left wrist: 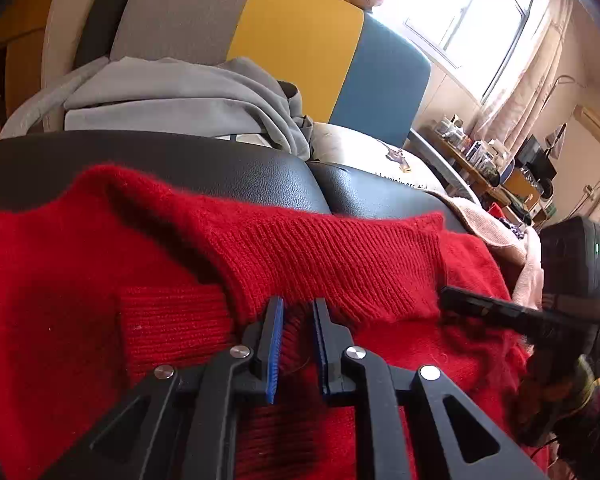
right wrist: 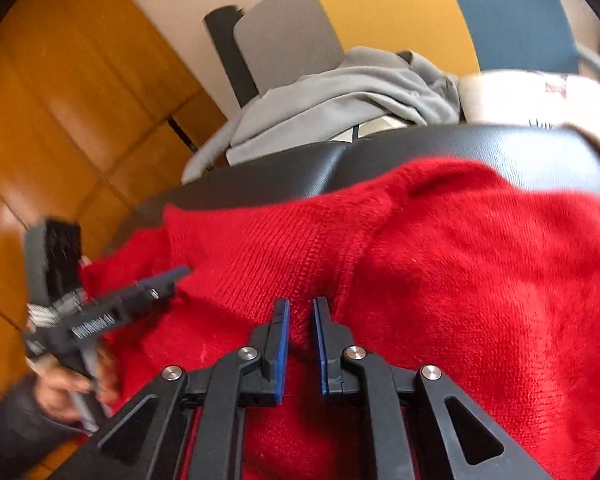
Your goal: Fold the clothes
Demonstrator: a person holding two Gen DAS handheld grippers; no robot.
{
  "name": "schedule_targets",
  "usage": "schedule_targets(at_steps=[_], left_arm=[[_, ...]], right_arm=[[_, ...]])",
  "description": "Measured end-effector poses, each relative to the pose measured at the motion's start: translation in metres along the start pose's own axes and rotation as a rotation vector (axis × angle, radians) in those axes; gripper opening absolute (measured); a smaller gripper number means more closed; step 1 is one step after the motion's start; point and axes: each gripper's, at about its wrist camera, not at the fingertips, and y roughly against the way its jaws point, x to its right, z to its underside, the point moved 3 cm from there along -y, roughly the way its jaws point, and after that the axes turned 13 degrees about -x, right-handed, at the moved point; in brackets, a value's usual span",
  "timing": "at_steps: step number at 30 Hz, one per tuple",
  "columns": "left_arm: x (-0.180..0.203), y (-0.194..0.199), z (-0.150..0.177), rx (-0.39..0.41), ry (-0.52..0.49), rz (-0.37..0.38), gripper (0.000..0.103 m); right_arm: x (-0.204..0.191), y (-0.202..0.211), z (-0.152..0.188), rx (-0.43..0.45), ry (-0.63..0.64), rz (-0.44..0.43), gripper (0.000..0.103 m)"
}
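Note:
A red knitted sweater [left wrist: 340, 256] lies on a black leather seat [left wrist: 228, 172], with a ribbed band folded across it. My left gripper [left wrist: 297, 306] sits at the ribbed edge, its jaws narrowly parted with red knit between the blue pads. My right gripper [right wrist: 301, 304] is likewise narrowly parted on a fold of the sweater [right wrist: 460, 260]. In the left wrist view the right gripper [left wrist: 452, 294] shows at the right. In the right wrist view the left gripper [right wrist: 182, 272] shows at the left on the sweater's edge.
A grey hoodie [left wrist: 188, 96] lies behind the seat against a grey, yellow and blue chair back [left wrist: 296, 40]. A white printed garment [left wrist: 372, 152] and a pink one [left wrist: 496, 228] lie to the right. A wooden floor [right wrist: 60, 100] is at the left.

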Motion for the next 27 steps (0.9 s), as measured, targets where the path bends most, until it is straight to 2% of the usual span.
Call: schedule_targets(at_steps=[1, 2, 3, 5, 8, 11, 13, 16, 19, 20, 21, 25, 27], left_arm=[[0.0, 0.0, 0.0, 0.002, 0.002, 0.004, 0.015], [-0.001, 0.001, 0.001, 0.005, 0.008, 0.016, 0.015], [-0.003, 0.001, 0.002, 0.006, 0.019, 0.034, 0.015], [-0.009, 0.003, 0.003, 0.011, 0.042, 0.066, 0.015], [-0.011, 0.004, 0.004, 0.015, 0.053, 0.085, 0.015], [-0.012, 0.004, 0.004, 0.018, 0.057, 0.093, 0.015], [-0.012, 0.005, 0.005, 0.019, 0.058, 0.095, 0.015], [-0.011, 0.005, 0.005, 0.019, 0.057, 0.094, 0.015], [-0.011, 0.004, 0.005, 0.019, 0.059, 0.099, 0.015], [-0.012, 0.004, 0.006, 0.019, 0.06, 0.102, 0.015], [-0.012, 0.004, 0.006, 0.02, 0.061, 0.104, 0.015], [-0.014, 0.004, 0.005, 0.024, 0.062, 0.1, 0.015], [-0.013, 0.005, 0.005, 0.024, 0.059, 0.093, 0.015]], right_arm=[[0.006, 0.005, -0.004, 0.02, -0.035, -0.017, 0.015], [0.011, 0.01, -0.009, 0.04, -0.07, -0.034, 0.029], [0.017, 0.014, -0.013, 0.06, -0.104, -0.052, 0.058], [0.028, 0.024, -0.022, 0.1, -0.174, -0.086, 0.078], [0.044, 0.034, -0.037, 0.14, -0.268, -0.14, 0.078], [0.05, 0.019, -0.057, 0.08, -0.321, -0.183, 0.082], [0.049, 0.01, -0.068, 0.055, -0.334, -0.176, 0.083], [0.05, 0.007, -0.084, 0.122, -0.36, -0.179, 0.084], [0.074, 0.007, -0.083, 0.179, -0.457, -0.114, 0.085], [0.079, 0.009, -0.08, 0.189, -0.475, -0.105, 0.079], [0.081, 0.011, -0.078, 0.197, -0.481, -0.103, 0.078], [0.075, 0.031, -0.069, 0.191, -0.446, 0.029, 0.081], [0.055, 0.039, -0.067, 0.192, -0.368, 0.04, 0.083]])
